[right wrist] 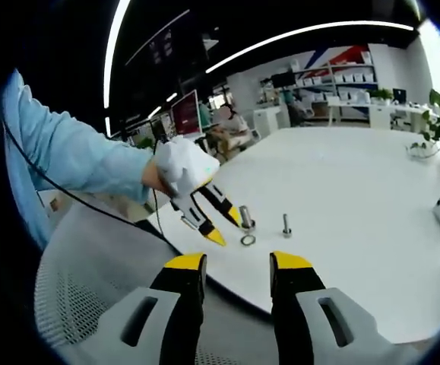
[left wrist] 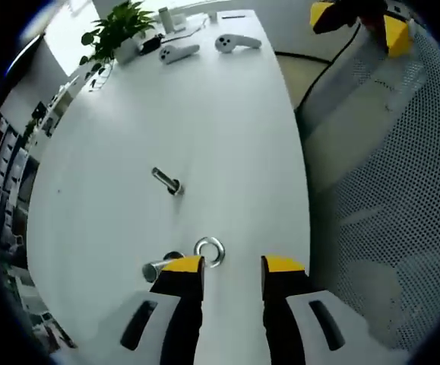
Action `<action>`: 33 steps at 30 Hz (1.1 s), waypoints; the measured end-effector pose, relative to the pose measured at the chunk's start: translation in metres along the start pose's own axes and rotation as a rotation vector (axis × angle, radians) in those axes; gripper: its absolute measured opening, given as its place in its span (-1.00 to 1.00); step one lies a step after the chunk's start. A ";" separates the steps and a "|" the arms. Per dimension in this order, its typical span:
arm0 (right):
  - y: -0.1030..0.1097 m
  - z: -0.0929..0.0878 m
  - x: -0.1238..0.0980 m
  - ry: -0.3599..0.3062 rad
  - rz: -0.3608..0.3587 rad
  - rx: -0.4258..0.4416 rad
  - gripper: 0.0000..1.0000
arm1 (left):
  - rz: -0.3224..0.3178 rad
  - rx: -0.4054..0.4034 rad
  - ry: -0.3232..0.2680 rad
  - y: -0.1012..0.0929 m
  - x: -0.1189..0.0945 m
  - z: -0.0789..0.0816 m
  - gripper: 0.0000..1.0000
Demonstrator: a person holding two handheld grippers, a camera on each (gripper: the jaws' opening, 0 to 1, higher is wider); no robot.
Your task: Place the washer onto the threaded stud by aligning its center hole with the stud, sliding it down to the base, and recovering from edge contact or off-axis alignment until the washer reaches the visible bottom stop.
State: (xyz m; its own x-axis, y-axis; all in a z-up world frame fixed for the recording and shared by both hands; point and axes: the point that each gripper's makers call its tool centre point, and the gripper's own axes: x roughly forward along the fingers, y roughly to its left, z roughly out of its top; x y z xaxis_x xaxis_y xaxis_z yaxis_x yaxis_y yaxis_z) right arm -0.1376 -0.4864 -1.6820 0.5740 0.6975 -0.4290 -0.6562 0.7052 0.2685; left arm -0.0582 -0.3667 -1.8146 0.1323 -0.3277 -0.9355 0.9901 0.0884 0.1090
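White surface [left wrist: 204,106], plain, no pattern. Left hand-held gripper [left wrist: 232,266]: black jaws with yellow tips, pale grey bodies with black slots. Right hand-held gripper [right wrist: 235,264]: same black, yellow and grey scheme. Just ahead of the left hand-held gripper's jaws, silver metallic washer [left wrist: 209,251]; beside its left jaw, silver stud [left wrist: 159,267]; farther ahead, second silver stud [left wrist: 167,181]. Well ahead of it, green plant [left wrist: 118,30] in white pot, two white controllers [left wrist: 180,52]. Right of it, grey chair mesh [left wrist: 402,175] with fine dotted pattern. Ahead-left of the right hand-held gripper, light blue sleeve [right wrist: 68,163].
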 end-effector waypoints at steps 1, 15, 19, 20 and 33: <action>0.000 0.000 0.000 -0.001 -0.001 0.001 -0.30 | 0.000 -0.002 0.004 0.001 0.003 -0.001 -0.44; 0.000 0.001 0.000 -0.008 -0.003 -0.001 -0.30 | -0.022 -0.028 0.061 0.014 0.031 -0.018 -0.45; 0.000 0.001 0.000 -0.008 -0.002 -0.002 -0.30 | -0.021 -0.028 0.053 0.014 0.033 -0.016 -0.44; 0.000 0.001 0.000 -0.009 -0.002 -0.002 -0.30 | -0.023 -0.029 0.054 0.014 0.033 -0.015 -0.44; 0.001 0.001 0.000 -0.006 0.004 -0.007 -0.32 | -0.030 -0.079 0.056 0.019 0.034 -0.016 -0.35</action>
State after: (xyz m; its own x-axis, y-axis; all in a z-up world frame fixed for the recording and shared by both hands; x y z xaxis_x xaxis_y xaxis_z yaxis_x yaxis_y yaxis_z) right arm -0.1371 -0.4855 -1.6807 0.5744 0.7012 -0.4224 -0.6618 0.7014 0.2645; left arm -0.0360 -0.3606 -1.8496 0.0975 -0.2785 -0.9555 0.9866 0.1536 0.0559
